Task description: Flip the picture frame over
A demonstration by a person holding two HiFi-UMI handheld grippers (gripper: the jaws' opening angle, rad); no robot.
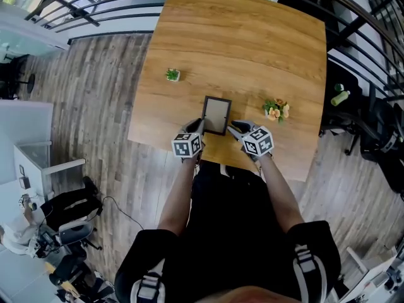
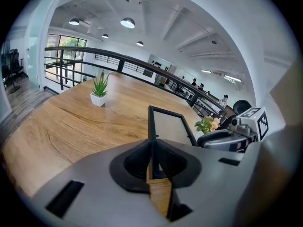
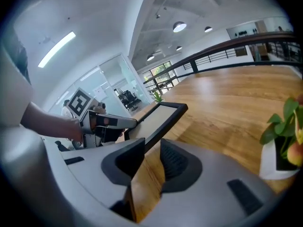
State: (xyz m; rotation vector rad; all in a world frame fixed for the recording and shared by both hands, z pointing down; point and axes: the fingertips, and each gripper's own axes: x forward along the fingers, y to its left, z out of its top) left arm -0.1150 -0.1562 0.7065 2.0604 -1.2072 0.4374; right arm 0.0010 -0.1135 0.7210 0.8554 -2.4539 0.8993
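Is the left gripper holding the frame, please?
Yes, the left gripper has its jaws closed on the near edge of the frame.

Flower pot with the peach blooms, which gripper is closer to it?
Right. The right gripper sits at the near right corner of the picture frame, just left of the flower pot; the left gripper grips the frame's left edge, farther away.

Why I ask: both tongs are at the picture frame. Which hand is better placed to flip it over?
Left, probably. The left tongs are shut on the picture frame at its edge, so that hand can turn it. The right tongs stand open beside the frame, not gripping it.
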